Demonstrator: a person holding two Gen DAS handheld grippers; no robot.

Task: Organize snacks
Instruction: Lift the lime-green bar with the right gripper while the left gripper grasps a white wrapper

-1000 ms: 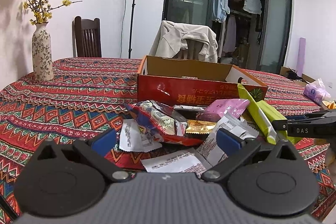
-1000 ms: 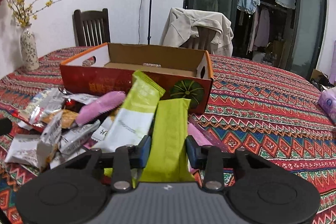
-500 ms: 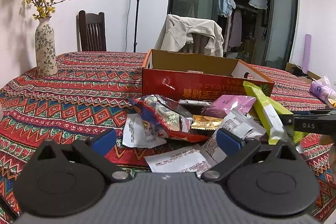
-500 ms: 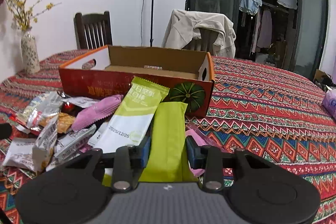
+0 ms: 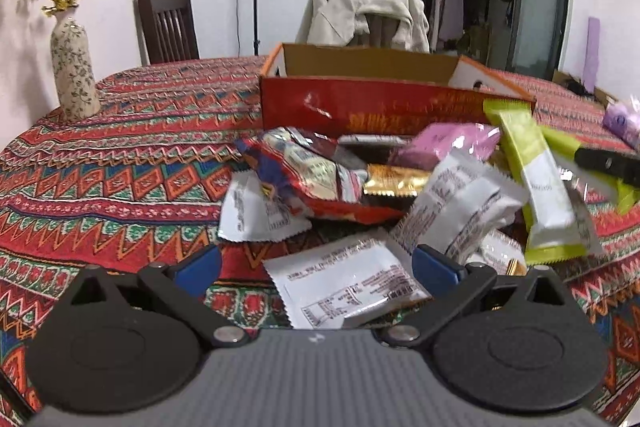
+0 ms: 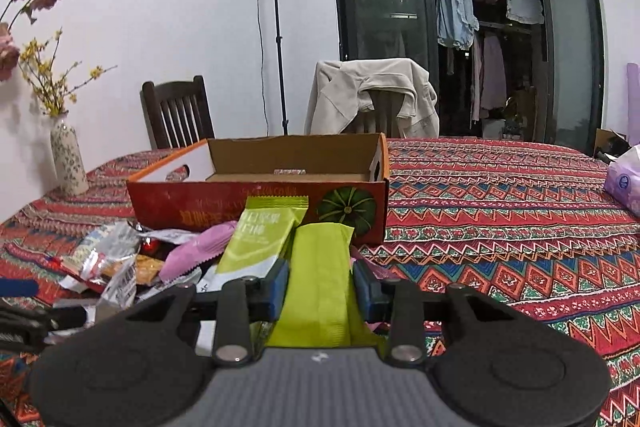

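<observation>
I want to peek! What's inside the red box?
The box looks nearly empty: bare cardboard walls and a small strip at the back. Its near wall hides the bottom.

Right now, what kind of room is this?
Probably a home dining room: a table under a patterned tablecloth, wooden chairs, a flower vase, and laundry hanging behind glass doors.
</observation>
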